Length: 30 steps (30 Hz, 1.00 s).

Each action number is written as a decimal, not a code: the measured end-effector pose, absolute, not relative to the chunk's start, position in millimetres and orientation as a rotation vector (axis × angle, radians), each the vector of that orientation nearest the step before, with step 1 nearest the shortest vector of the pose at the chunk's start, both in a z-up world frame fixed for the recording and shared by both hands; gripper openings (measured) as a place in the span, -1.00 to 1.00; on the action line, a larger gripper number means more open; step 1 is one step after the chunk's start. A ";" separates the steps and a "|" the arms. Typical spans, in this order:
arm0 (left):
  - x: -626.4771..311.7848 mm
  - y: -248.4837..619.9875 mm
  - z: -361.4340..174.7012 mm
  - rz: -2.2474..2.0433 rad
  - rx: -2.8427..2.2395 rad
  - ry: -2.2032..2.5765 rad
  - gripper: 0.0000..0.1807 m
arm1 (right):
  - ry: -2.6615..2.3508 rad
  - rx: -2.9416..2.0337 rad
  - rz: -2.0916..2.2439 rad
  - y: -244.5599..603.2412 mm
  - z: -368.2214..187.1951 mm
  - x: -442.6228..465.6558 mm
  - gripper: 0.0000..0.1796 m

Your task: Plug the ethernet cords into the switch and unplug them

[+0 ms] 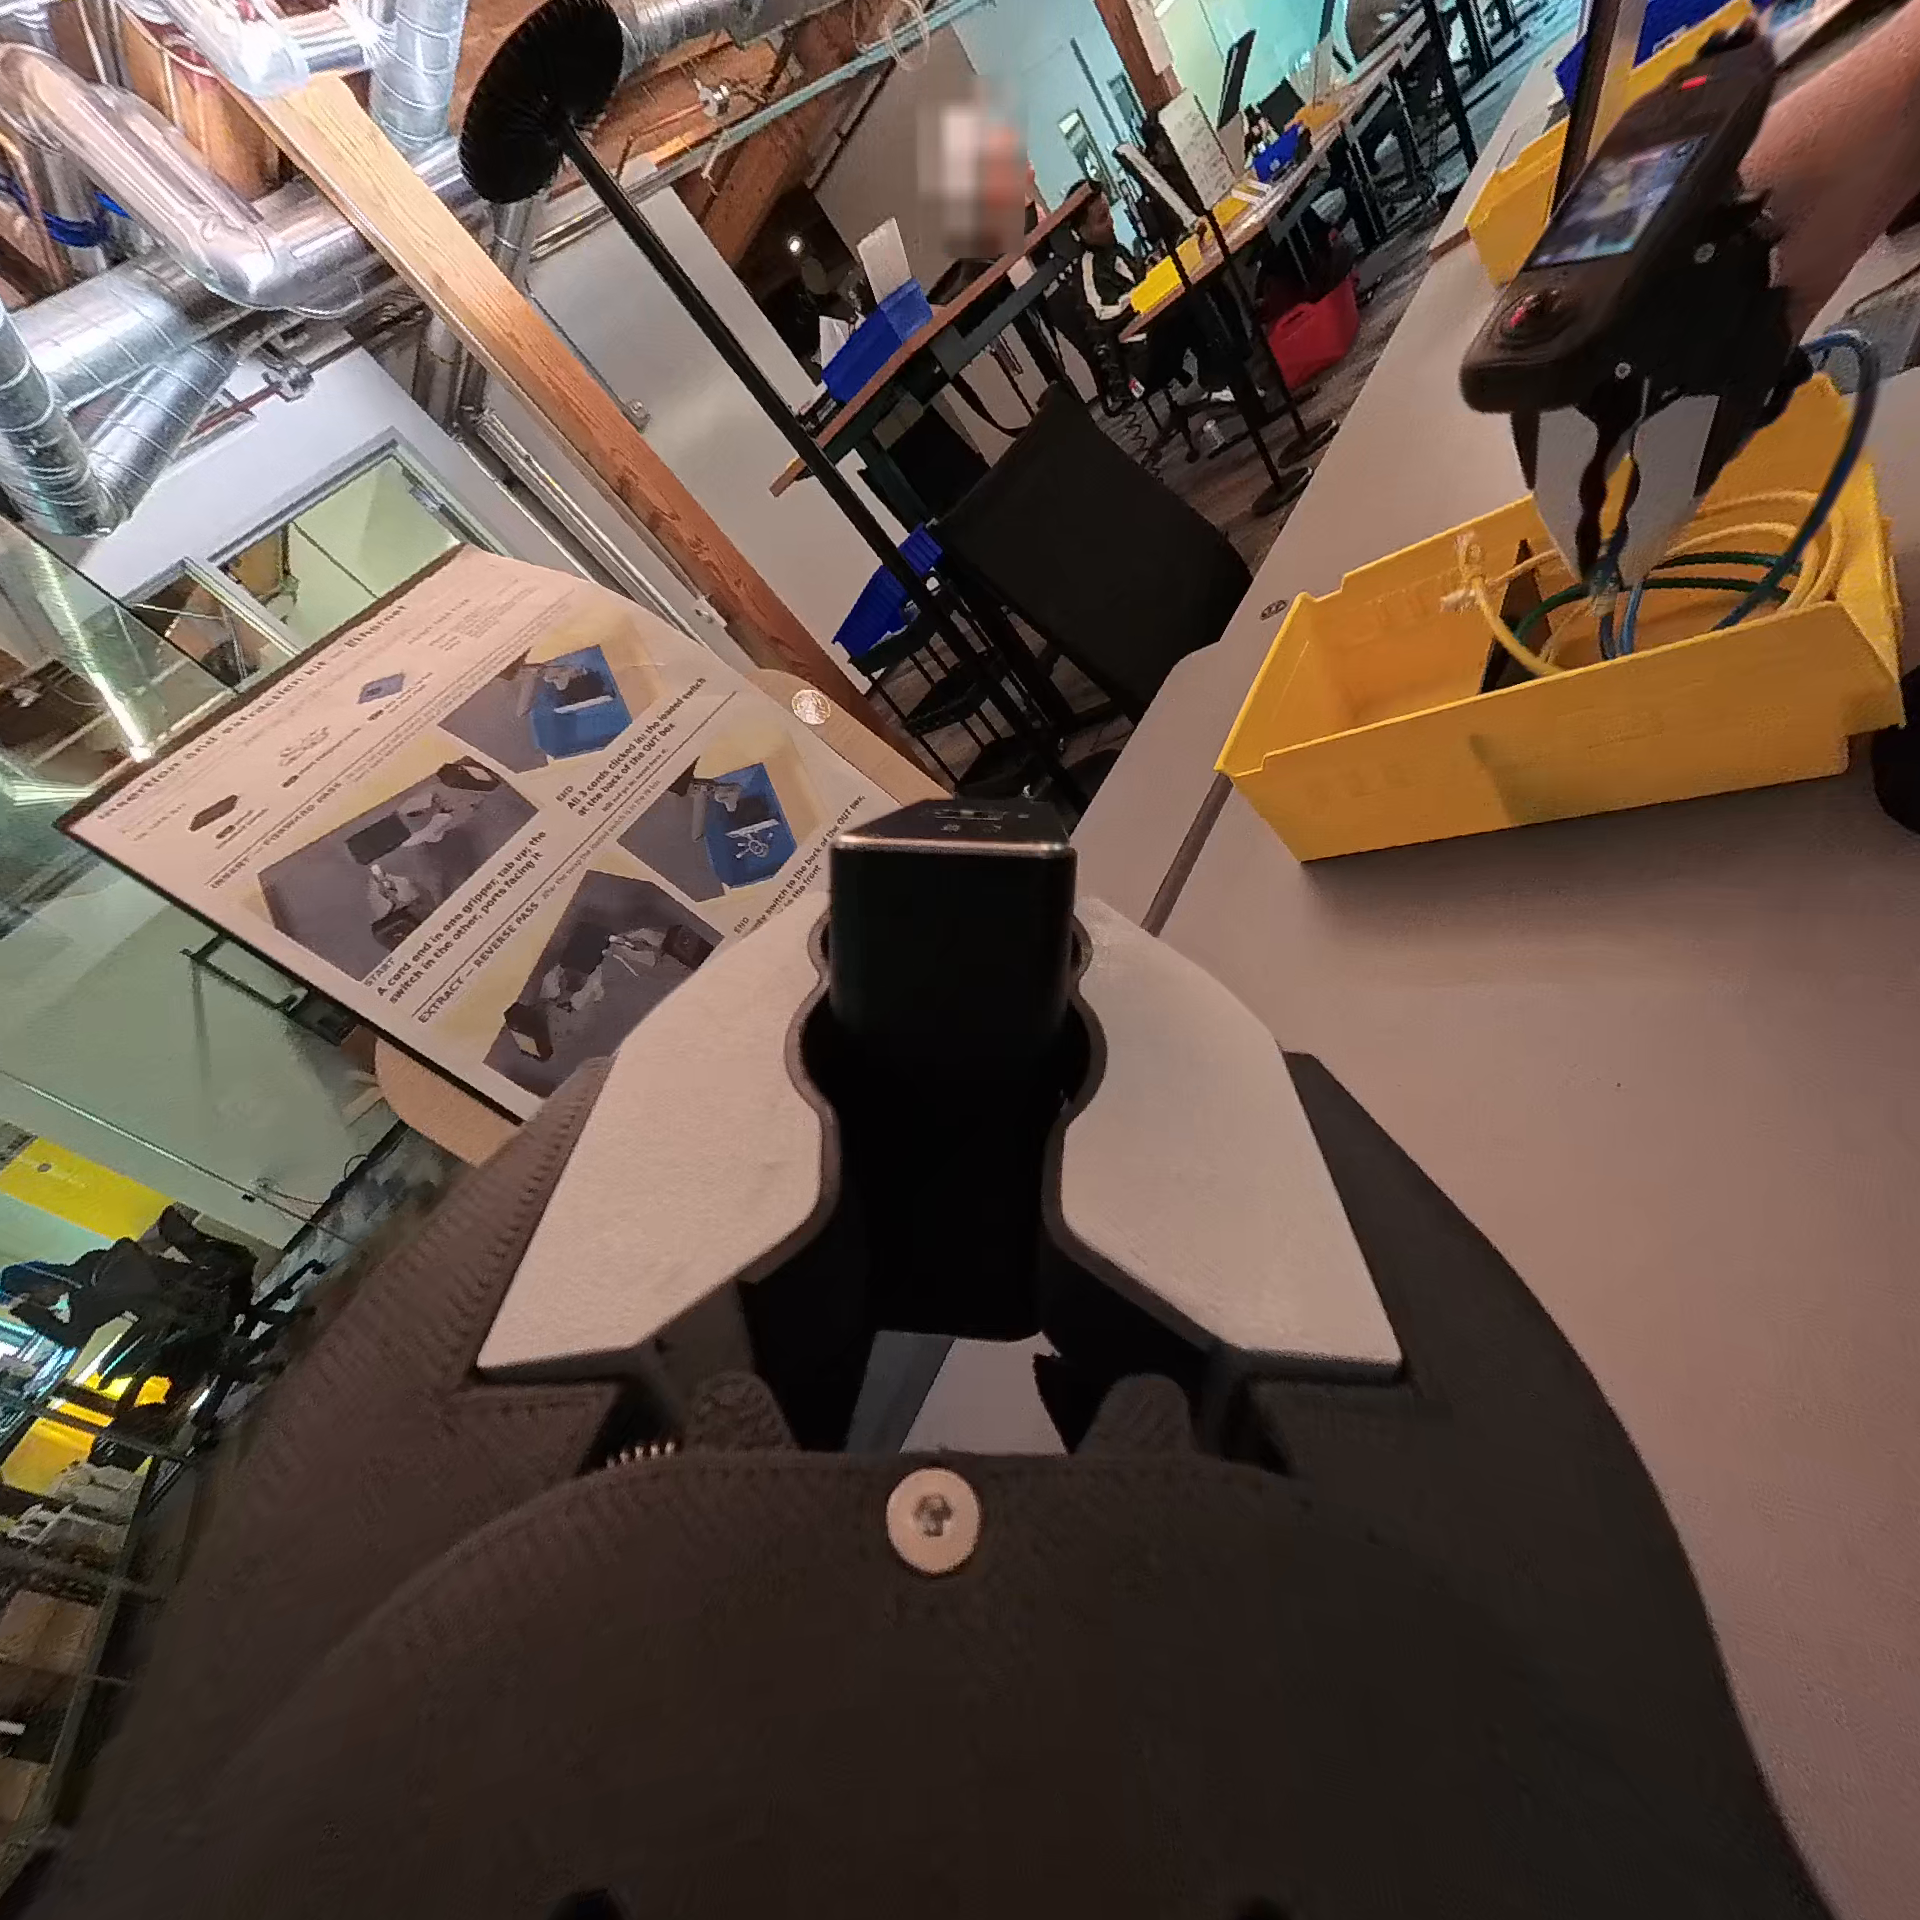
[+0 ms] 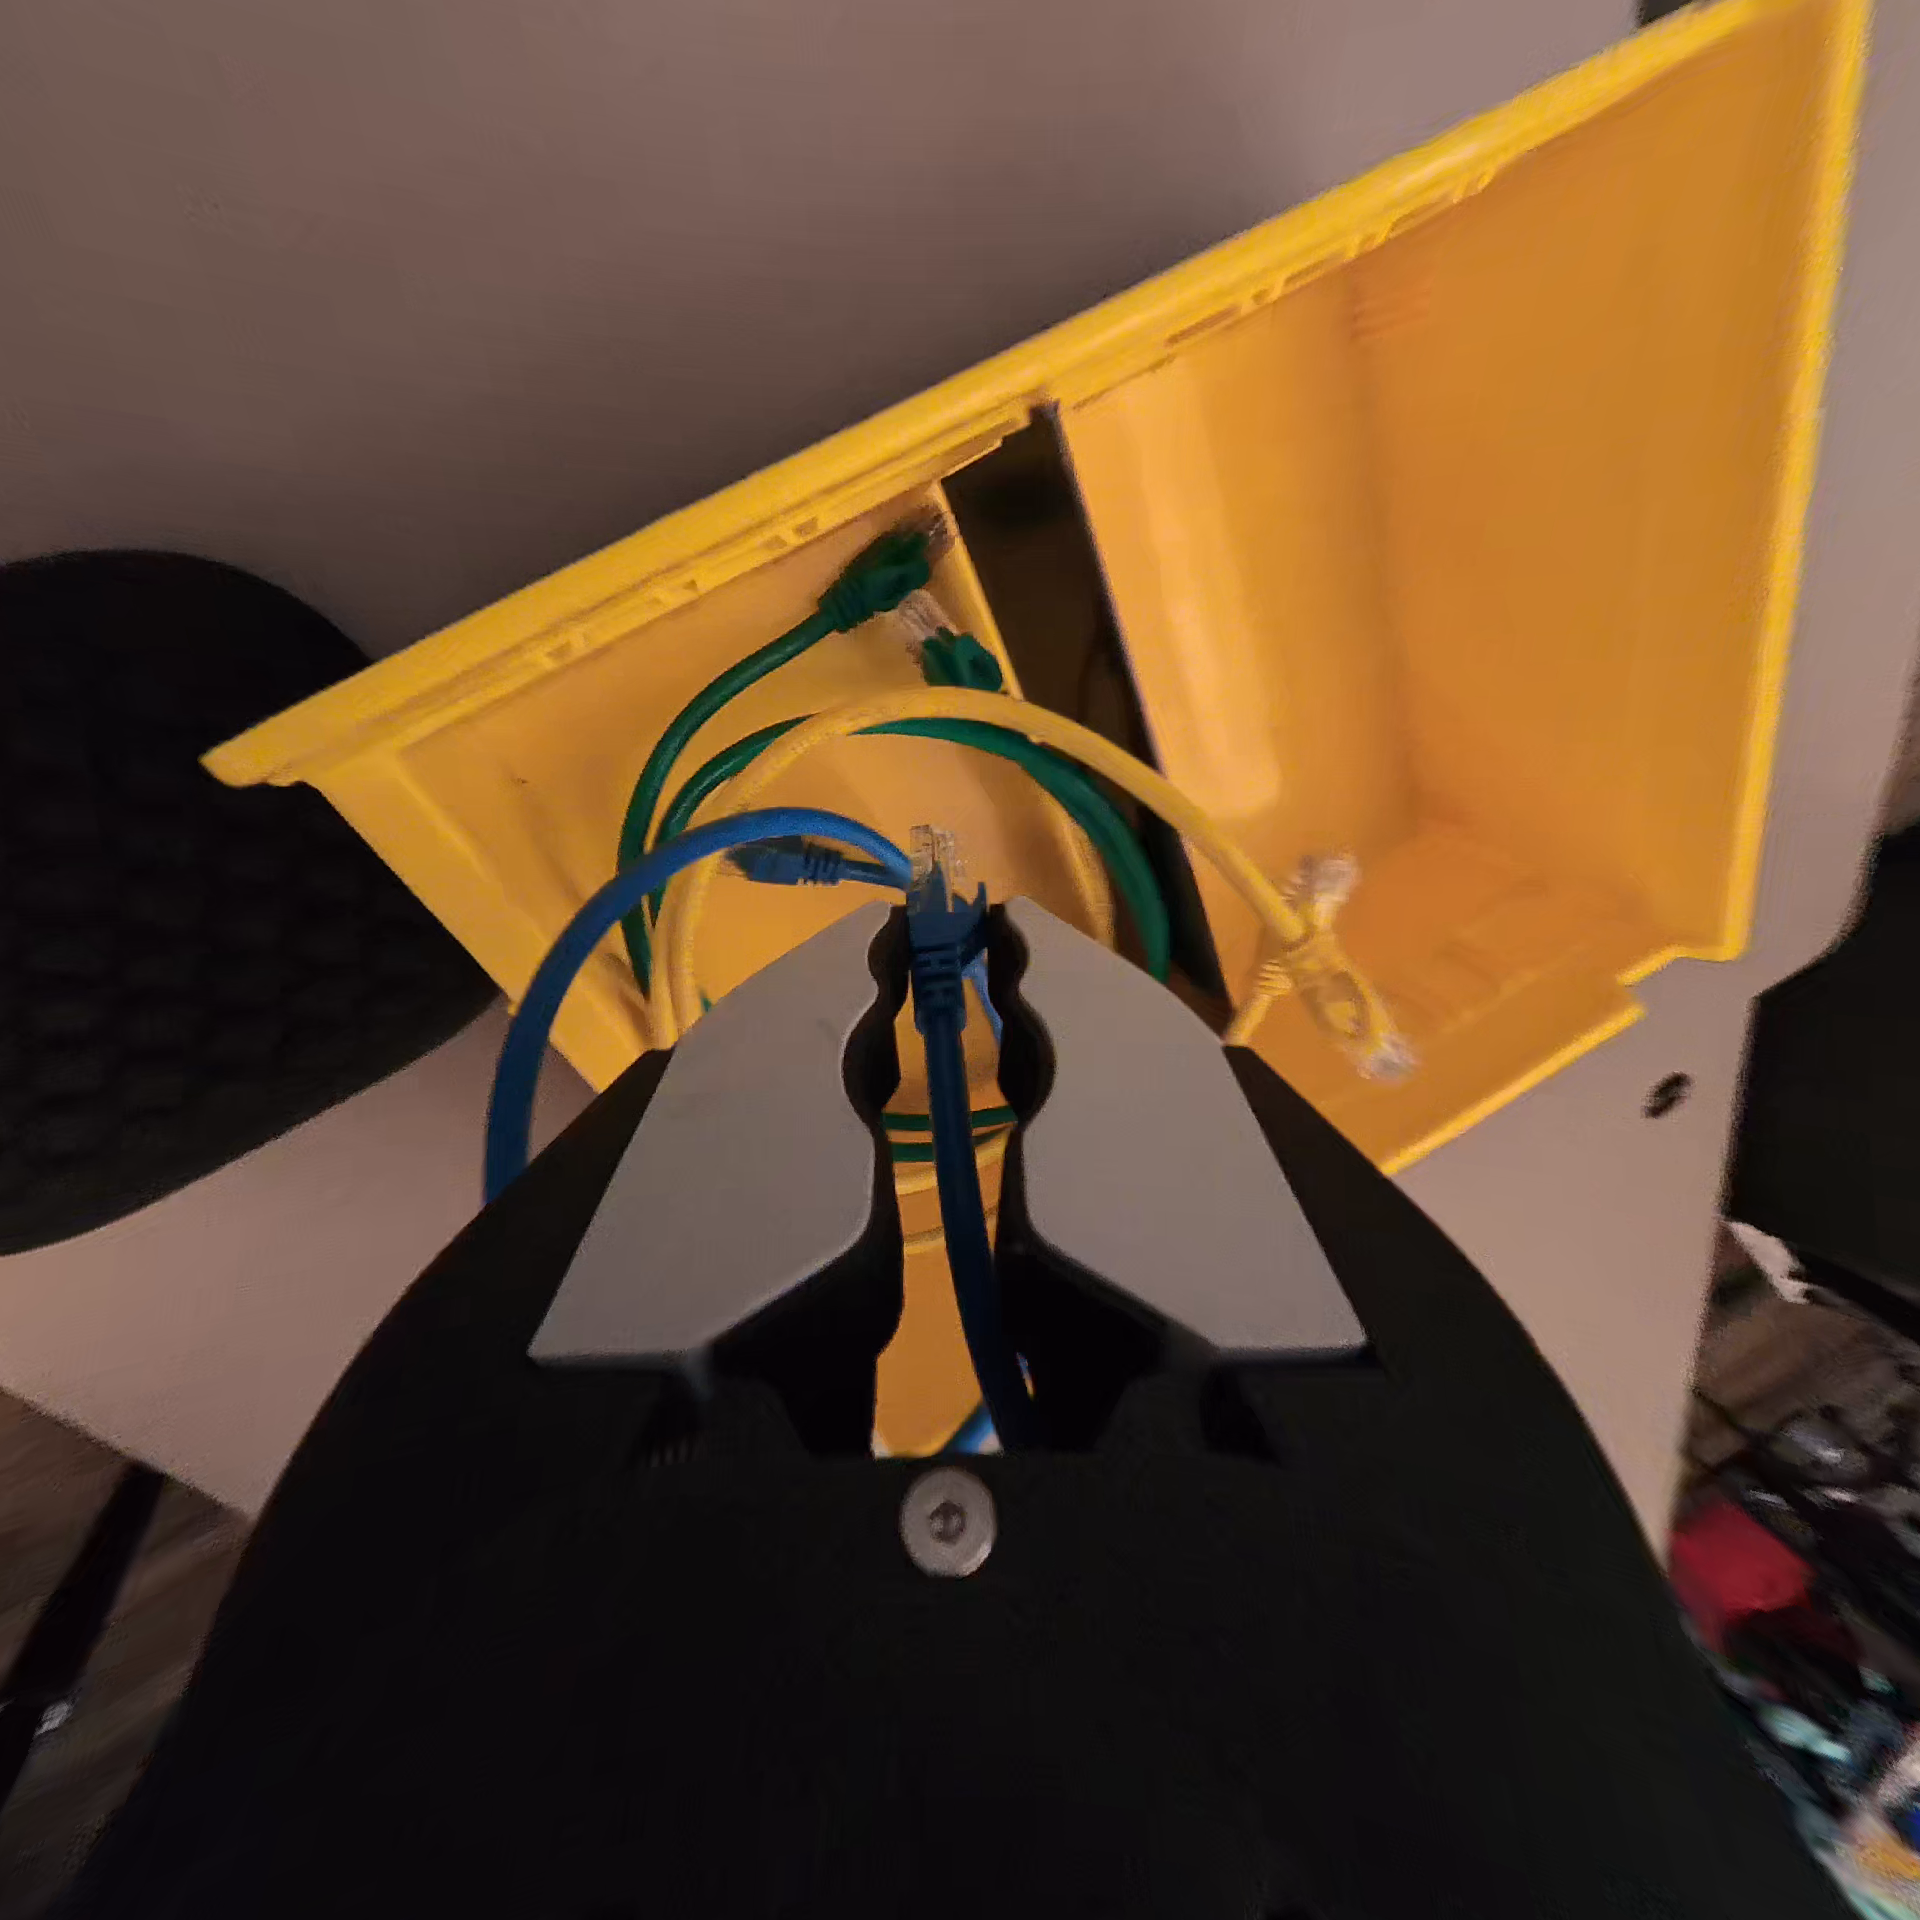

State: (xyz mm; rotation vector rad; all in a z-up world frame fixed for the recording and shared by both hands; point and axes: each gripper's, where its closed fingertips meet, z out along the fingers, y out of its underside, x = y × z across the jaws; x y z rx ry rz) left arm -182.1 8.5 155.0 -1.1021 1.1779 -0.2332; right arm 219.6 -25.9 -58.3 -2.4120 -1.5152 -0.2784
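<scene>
your landmark is the yellow bin [image 2: 1538, 582], sitting on the grey table [image 1: 1538, 1195]. a dark divider [image 2: 1029, 540] splits the bin; on one side of it lie the coiled green cord [image 2: 1081, 790] and yellow cord [image 2: 1195, 821], and the yellow cord's plug [image 2: 1320, 966] hangs over into the other, otherwise bare compartment. beyond the bin's far end a second yellow bin [image 1: 1517, 208] stands on the same table. off the table edge on the side away from the bin: a printed instruction sheet [image 1: 436, 821] on a stand, a black pole lamp [image 1: 540, 104] and a dark chair [image 1: 1081, 540].

your right gripper [image 2: 940, 925] is over the bin's cord side, fingers pinched nearly together on the boot of the blue cord [image 2: 940, 966]. its clear plug sticks out past the fingertips, pointing down into the bin, and the rest of the cord loops out over the bin's rim (the green and yellow loops lie just beneath it).

your left gripper [image 1: 951, 997] is well clear of the bin, closed around the black switch [image 1: 951, 935], which stands up between the fingers with its end poking out past them. the blue plug and the switch are well apart.
</scene>
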 end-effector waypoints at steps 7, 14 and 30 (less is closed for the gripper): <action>-174.7 11.4 146.2 -0.214 -1.129 1.210 -0.59 | -1.106 -2.891 0.328 -56.2 -63.6 197.0 -0.73; -173.7 12.6 142.8 -0.214 -1.139 1.221 -0.59 | -0.985 -2.646 0.755 -53.2 -21.3 159.3 -0.44; -162.0 13.3 130.0 -0.197 -1.161 1.278 -0.59 | -1.839 -2.557 -0.532 -148.7 -118.6 262.7 -0.82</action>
